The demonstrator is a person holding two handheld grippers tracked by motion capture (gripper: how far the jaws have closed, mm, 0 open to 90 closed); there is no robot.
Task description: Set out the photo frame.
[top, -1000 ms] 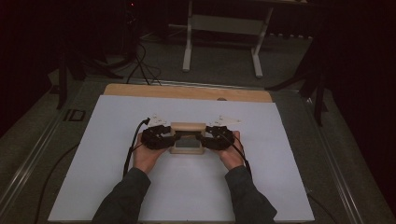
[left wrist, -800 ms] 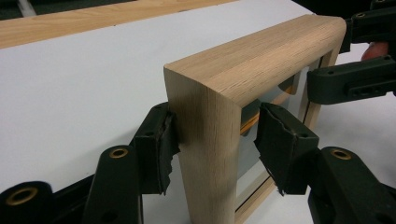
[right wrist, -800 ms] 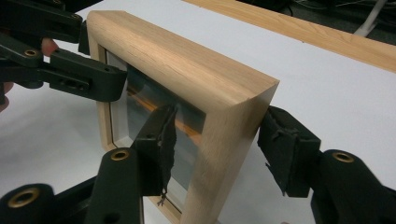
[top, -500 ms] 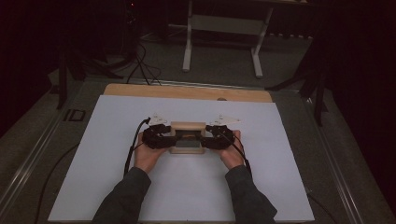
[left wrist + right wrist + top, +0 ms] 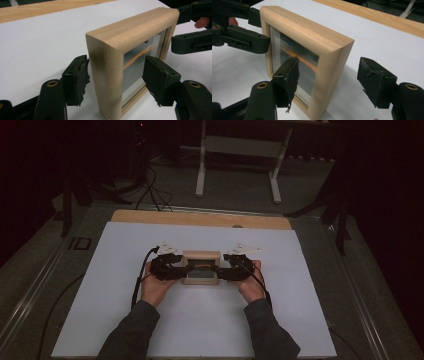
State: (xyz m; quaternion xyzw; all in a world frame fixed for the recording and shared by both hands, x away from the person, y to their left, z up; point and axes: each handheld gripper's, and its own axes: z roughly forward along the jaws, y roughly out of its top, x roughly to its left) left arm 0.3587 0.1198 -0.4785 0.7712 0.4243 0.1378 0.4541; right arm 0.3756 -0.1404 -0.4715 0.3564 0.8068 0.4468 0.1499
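A light wooden picture frame (image 5: 201, 256) with a glass front stands upright on the white tabletop (image 5: 200, 325), between two hand-held grippers. My left gripper (image 5: 184, 269) is open at the frame's left end. Its jaws have just been opening, and the frame's side post (image 5: 107, 82) stands between the pads (image 5: 76, 80) without being pressed. My right gripper (image 5: 220, 270) is open at the other end, its jaws also just opened around the post (image 5: 329, 82). The right gripper (image 5: 192, 42) shows behind the frame in the left gripper view, and the left gripper (image 5: 242, 37) in the right gripper view.
A bare wooden strip (image 5: 200, 218) runs along the table's far edge. Beyond it on the dark floor stand a white metal stand (image 5: 237, 150) and some cables (image 5: 150, 185). A cable (image 5: 137, 280) trails from the left gripper across the tabletop.
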